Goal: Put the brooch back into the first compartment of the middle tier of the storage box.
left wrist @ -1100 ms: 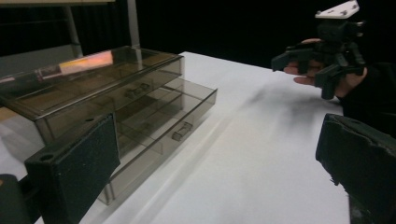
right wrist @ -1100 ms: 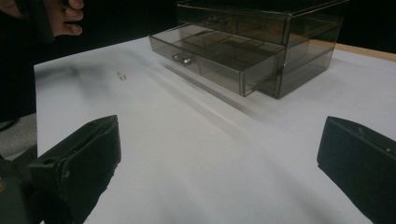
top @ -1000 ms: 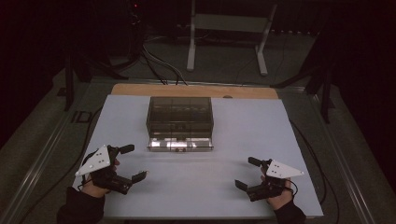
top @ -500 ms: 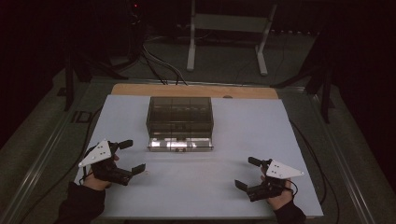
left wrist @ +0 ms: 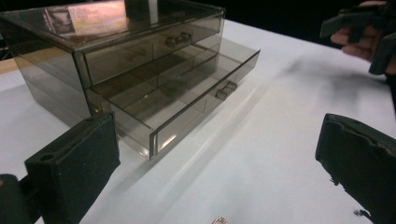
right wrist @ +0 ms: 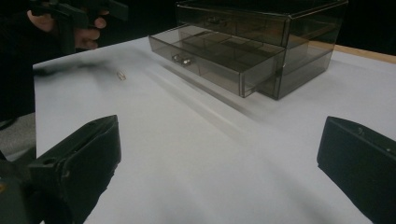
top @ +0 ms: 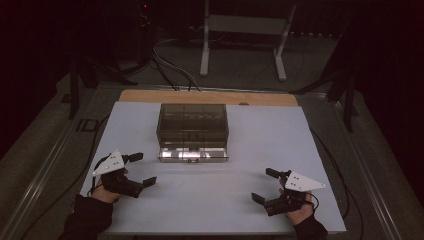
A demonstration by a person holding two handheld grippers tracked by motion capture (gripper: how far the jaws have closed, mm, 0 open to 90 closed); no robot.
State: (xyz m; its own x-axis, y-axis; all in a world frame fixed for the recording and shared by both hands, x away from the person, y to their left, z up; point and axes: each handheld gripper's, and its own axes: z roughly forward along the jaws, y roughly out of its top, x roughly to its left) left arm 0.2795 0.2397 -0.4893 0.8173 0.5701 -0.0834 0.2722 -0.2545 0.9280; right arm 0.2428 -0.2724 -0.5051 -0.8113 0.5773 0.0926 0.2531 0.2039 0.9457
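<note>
Both grippers hold their jaws wide apart and empty: left gripper, right gripper. Ahead and between them stands a smoky clear drawer box, its lower drawer pulled out; a small ring lies just before the left gripper.

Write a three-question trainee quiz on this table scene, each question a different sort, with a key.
1. True or false: the lower drawer of the clear drawer box is pulled out.
2. Multiple choice: the left gripper is A) open, holding nothing; B) shut on a knob; C) inside the drawer.
3. Fill in: the small ring lies on the white ____.

Key: 1 true; 2 A; 3 table.
</note>
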